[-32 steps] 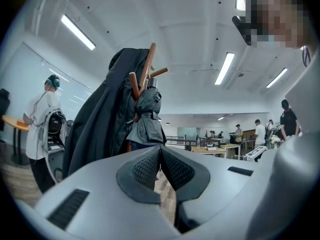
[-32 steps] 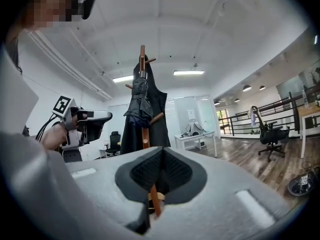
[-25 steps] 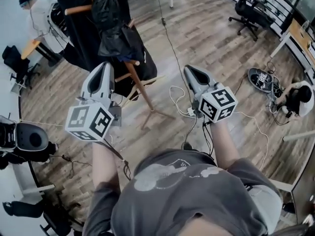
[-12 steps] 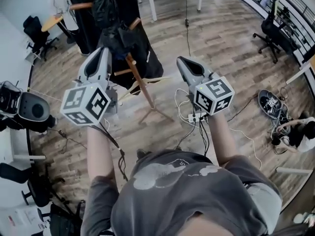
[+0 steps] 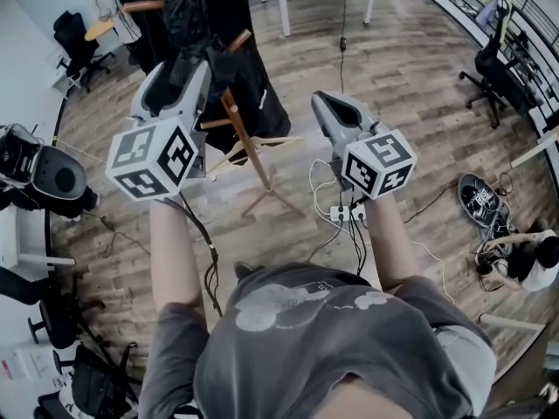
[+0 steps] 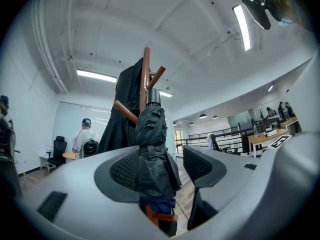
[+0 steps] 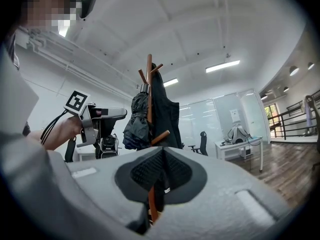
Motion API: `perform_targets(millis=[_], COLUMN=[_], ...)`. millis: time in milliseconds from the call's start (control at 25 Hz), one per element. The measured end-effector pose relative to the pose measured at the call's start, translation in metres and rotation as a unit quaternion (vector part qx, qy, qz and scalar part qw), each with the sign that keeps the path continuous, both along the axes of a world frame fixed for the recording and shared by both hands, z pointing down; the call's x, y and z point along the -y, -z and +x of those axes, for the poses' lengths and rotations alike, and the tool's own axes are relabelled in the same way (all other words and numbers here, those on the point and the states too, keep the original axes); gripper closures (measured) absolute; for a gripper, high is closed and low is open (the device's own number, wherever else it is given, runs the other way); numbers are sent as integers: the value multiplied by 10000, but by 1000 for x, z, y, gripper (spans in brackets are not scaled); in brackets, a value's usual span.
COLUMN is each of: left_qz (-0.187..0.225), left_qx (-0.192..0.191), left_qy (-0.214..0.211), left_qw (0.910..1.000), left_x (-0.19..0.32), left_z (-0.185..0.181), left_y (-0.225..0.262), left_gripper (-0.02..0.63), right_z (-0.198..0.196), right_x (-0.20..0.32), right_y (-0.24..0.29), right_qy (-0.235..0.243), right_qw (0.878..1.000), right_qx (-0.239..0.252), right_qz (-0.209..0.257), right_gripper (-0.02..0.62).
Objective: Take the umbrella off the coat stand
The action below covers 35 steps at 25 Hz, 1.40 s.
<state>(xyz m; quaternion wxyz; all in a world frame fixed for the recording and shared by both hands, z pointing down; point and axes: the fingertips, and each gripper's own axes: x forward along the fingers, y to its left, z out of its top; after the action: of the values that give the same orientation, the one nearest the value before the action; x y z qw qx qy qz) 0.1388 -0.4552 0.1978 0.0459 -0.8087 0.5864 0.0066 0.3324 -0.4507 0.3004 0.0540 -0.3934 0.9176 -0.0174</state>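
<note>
1. The left claw [image 6: 165, 160] is held level and its jaws are opening. The folded umbrella [image 6: 152, 149] stands in the gap, and neither pad appears to press on it.
2. I judge this is a side-on approach: with the gap across the umbrella's width, the pads can close on its flanks.
3. The right claw [image 7: 161, 156] is closed pad to pad with nothing in it. It sits off to the side facing the stand, probably in reserve while the left works.
4. The umbrella is still on the coat stand [image 6: 146, 69], hung high beside the pole among the angled pegs. A dark coat [image 6: 127, 109] hangs behind it.
5. Its long axis runs upright, close to parallel with the pole. A grey cylindrical end points up and the bunched fabric widens downward. I cannot tell whether that top end is the handle or the cap.
6. Hung like this, it likely has to be lifted clear of its peg, not pulled straight out.
</note>
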Motion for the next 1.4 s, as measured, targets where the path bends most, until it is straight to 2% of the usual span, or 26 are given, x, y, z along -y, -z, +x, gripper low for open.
perform_targets(millis=[120, 200, 280, 400, 560, 800, 1200, 1400], left_qz=[30, -63, -160, -287, -394, -320, -551, -487], left_qx=[-110, -54, 36, -111, -277, -436, 163, 320], left_qy=[88, 116, 201, 326, 400, 488, 698, 779], left_qw=[9999, 9999, 9997, 9990, 9980, 9973, 9959, 9953], left_x=[9, 17, 27, 39, 50, 63, 95, 98], left_z=[2, 4, 4, 0, 0, 1, 9, 8], left_y=[8, 9, 9, 5, -1, 11, 1, -1], left_gripper=[287, 272, 262, 258, 248, 233, 241, 262], right_z=[0, -1, -2, -2, 1, 6, 4, 7], right_x=[6, 10, 12, 10, 12, 17, 20, 20], right_y=[15, 29, 41, 49, 44, 36, 22, 14], right_qy=[21, 39, 48, 71, 69, 88, 160, 114], right_qw=[9999, 9994, 9989, 9985, 9989, 9995, 9998, 9999], right_qx=[-61, -119, -144, -109, -101, -68, -75, -75], right_qz=[159, 311, 438, 526, 446, 279, 101, 4], right_gripper=[597, 597, 597, 597, 597, 597, 597, 597])
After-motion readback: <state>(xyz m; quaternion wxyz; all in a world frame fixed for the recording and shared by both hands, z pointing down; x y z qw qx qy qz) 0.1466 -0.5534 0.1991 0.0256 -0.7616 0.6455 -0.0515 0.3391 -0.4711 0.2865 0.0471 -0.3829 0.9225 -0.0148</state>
